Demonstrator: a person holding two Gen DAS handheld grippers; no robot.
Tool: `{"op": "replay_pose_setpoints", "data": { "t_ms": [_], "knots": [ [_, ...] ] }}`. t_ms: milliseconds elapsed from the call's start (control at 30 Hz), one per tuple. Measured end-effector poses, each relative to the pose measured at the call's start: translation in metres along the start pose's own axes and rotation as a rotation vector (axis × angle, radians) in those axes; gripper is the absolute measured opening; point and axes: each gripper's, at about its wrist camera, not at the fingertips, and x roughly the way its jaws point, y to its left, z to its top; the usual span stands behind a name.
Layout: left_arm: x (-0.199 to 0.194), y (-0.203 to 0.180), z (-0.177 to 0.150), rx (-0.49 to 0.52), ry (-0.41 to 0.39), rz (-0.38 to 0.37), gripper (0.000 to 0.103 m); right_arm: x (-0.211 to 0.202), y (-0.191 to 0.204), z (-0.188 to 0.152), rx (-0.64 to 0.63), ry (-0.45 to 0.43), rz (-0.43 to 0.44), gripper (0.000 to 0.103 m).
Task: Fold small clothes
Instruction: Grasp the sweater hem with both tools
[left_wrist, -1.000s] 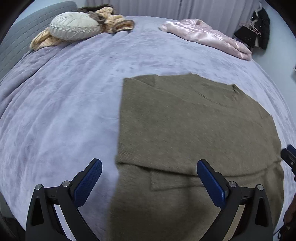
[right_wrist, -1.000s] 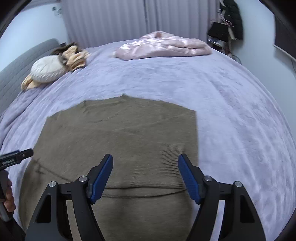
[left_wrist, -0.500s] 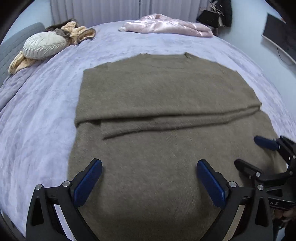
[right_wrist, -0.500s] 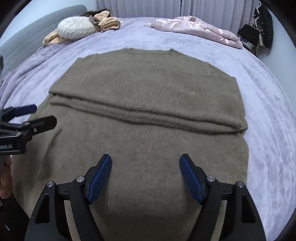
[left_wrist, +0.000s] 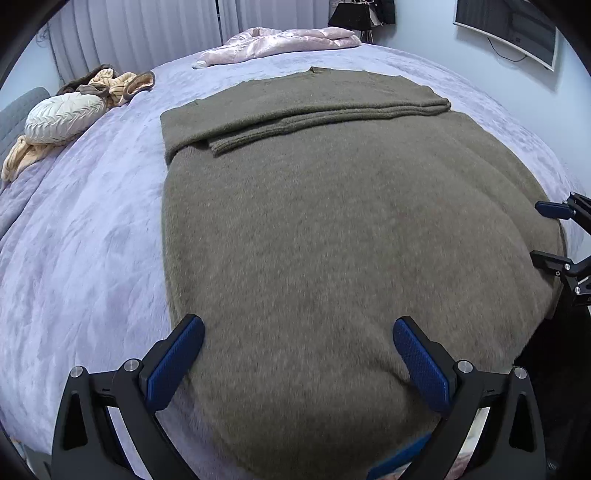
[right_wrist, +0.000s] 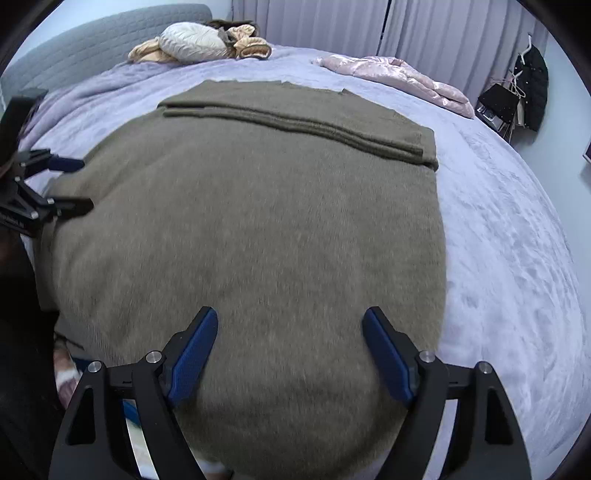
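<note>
Since the frames a second and half a second earlier, both grippers had drawn back toward the near edge of the bed (left_wrist: 85, 229), so the olive-brown sweater (left_wrist: 332, 229) that had sat ahead of them now filled most of each view and ran under the fingers. The sweater lay flat on the lavender bedspread, its far part already turned over into a long doubled band (left_wrist: 314, 114) running across it, which suggested the sleeves or upper part had been laid in first and the bottom hem was the next thing to take. That would explain the stance: the left gripper (left_wrist: 298, 354) and the right gripper (right_wrist: 289, 350) each stood with fingers spread wide and nothing between the blue pads, apparently over the near hem, one toward each corner, as if ready to pinch it. Whether the pads touched the knit could not be told. The left wrist view showed the right gripper's open fingers at the sweater's right edge and a wall screen (left_wrist: 506, 26) beyond; the right wrist view instead showed the left gripper at the left edge, the grey headboard (right_wrist: 99, 40), and hanging dark clothes (right_wrist: 532, 88). Both views caught the pink satin garment (right_wrist: 399, 79) and the pale cushion (right_wrist: 192, 42) with tan knitwear, well apart from the sweater.
</note>
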Motion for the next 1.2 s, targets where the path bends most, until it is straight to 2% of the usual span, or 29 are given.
{"op": "replay_pose_setpoints", "data": {
  "t_ms": [133, 200, 267, 333, 400, 467, 600, 667, 800, 900, 1000, 1100, 1133, 1200],
  "knots": [
    [-0.005, 0.006, -0.015, 0.017, 0.025, 0.015, 0.103, -0.013, 0.012, -0.026, -0.111, 0.007, -0.071, 0.083],
    [-0.006, 0.014, -0.024, -0.018, 0.066, 0.004, 0.103, -0.016, 0.015, -0.033, -0.144, 0.028, -0.085, 0.083],
    [-0.017, 0.02, -0.034, -0.058, 0.057, 0.019, 0.103, -0.02, 0.014, -0.041, -0.161, 0.048, -0.101, 0.083],
    [-0.025, 0.028, -0.041, -0.153, 0.052, -0.039, 0.103, -0.029, 0.01, -0.046, -0.126, 0.054, -0.098, 0.083],
    [-0.02, 0.037, -0.05, -0.289, 0.089, -0.124, 0.103, -0.036, 0.0, -0.051, -0.045, 0.049, -0.067, 0.084],
    [-0.013, 0.038, -0.059, -0.392, 0.118, -0.174, 0.103, -0.038, -0.012, -0.059, 0.053, 0.058, -0.027, 0.084],
    [-0.012, 0.033, -0.067, -0.487, 0.112, -0.212, 0.103, -0.033, -0.026, -0.076, 0.205, 0.072, 0.07, 0.083],
    [-0.007, 0.027, -0.071, -0.507, 0.133, -0.258, 0.103, -0.032, -0.028, -0.08, 0.232, 0.064, 0.101, 0.083],
    [0.017, 0.022, -0.075, -0.523, 0.226, -0.277, 0.103, -0.028, -0.032, -0.088, 0.281, 0.051, 0.171, 0.081],
    [0.024, 0.025, -0.076, -0.575, 0.229, -0.304, 0.103, -0.023, -0.043, -0.089, 0.344, 0.036, 0.234, 0.078],
    [0.023, 0.019, -0.074, -0.552, 0.224, -0.284, 0.102, -0.021, -0.051, -0.094, 0.403, 0.038, 0.294, 0.069],
    [0.022, 0.02, -0.073, -0.553, 0.214, -0.295, 0.102, -0.02, -0.057, -0.1, 0.448, 0.038, 0.342, 0.058],
    [0.023, 0.021, -0.073, -0.559, 0.215, -0.3, 0.101, -0.017, -0.057, -0.1, 0.464, 0.039, 0.371, 0.052],
    [0.02, 0.026, -0.077, -0.56, 0.22, -0.307, 0.096, -0.01, -0.053, -0.097, 0.451, 0.059, 0.399, 0.047]
  ]
}}
